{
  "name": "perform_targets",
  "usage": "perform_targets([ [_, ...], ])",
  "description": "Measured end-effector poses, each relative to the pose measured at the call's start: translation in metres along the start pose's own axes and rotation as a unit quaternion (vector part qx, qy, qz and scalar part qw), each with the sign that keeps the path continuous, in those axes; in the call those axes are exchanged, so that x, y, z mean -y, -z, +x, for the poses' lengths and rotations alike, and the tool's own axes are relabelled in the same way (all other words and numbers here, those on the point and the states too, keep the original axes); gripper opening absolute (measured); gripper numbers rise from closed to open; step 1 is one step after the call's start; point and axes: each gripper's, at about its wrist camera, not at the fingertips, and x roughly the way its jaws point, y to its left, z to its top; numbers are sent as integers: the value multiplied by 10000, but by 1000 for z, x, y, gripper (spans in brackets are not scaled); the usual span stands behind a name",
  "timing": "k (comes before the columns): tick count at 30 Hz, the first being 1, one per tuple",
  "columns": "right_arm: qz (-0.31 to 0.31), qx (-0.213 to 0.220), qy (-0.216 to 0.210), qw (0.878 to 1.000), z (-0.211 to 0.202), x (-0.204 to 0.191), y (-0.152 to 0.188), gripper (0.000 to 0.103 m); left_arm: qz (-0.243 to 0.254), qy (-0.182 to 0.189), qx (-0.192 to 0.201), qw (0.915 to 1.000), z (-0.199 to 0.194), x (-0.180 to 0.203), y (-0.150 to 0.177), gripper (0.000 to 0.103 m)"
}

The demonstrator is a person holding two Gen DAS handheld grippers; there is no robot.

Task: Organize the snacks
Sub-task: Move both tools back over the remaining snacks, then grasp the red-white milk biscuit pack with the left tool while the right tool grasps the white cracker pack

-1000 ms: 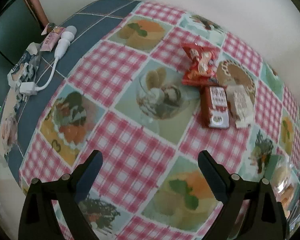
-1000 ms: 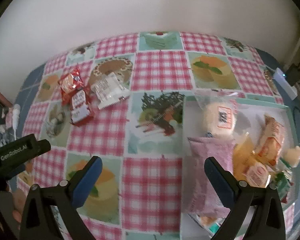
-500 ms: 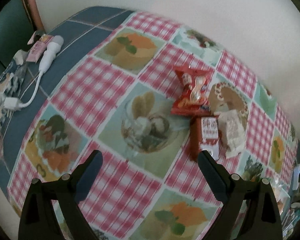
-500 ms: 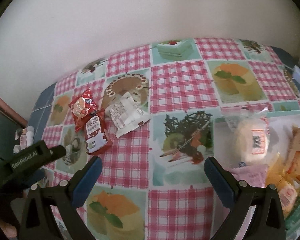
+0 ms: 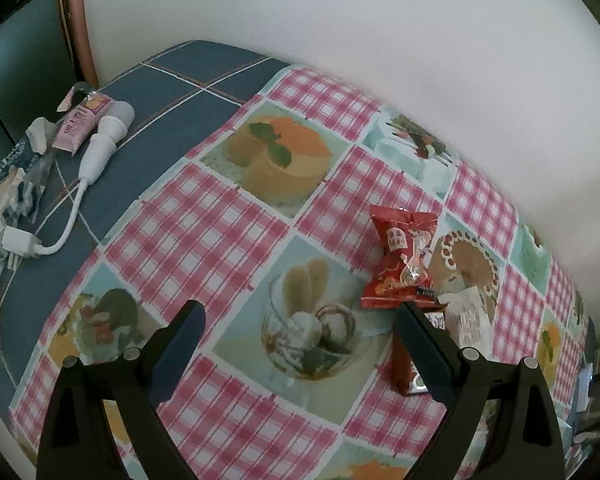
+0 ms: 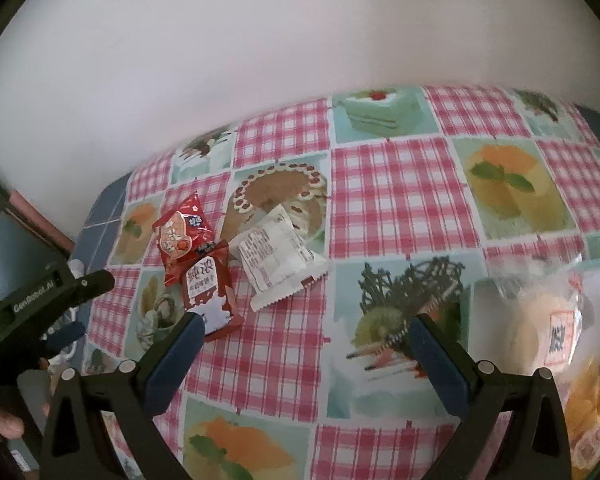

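Hovering with both claws, left (image 5: 296, 344) and right (image 6: 304, 348), spread wide and empty above the checked tabletop (image 6: 396, 188), apparently lining up on three loose snacks lying together: red packet (image 6: 180, 236), red bar (image 6: 210, 292), white packet (image 6: 276, 260), likely bound for the pile at right (image 6: 556, 332).

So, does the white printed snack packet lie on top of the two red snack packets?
No, the white printed snack packet lies flat on the checked tablecloth, beside the two red snack packets.
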Motion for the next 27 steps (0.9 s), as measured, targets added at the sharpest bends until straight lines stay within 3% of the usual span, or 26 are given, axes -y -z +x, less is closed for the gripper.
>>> perform_targets([
  [5, -313, 61, 147, 9994, 9, -12, -5, 103, 15, 318, -132, 9994, 13, 8, -1, 96],
  [11, -759, -241, 582, 9951, 33, -21, -20, 103, 40, 687, -393, 9969, 32, 22, 2, 96],
  [20, -1436, -590, 897, 9838, 69, -36, -38, 103, -142, 550, -454, 9974, 49, 18, 3, 96],
  [27, -1498, -813, 989, 9804, 95, -43, -39, 102, -216, 499, -430, 9976, 50, 13, 3, 96],
])
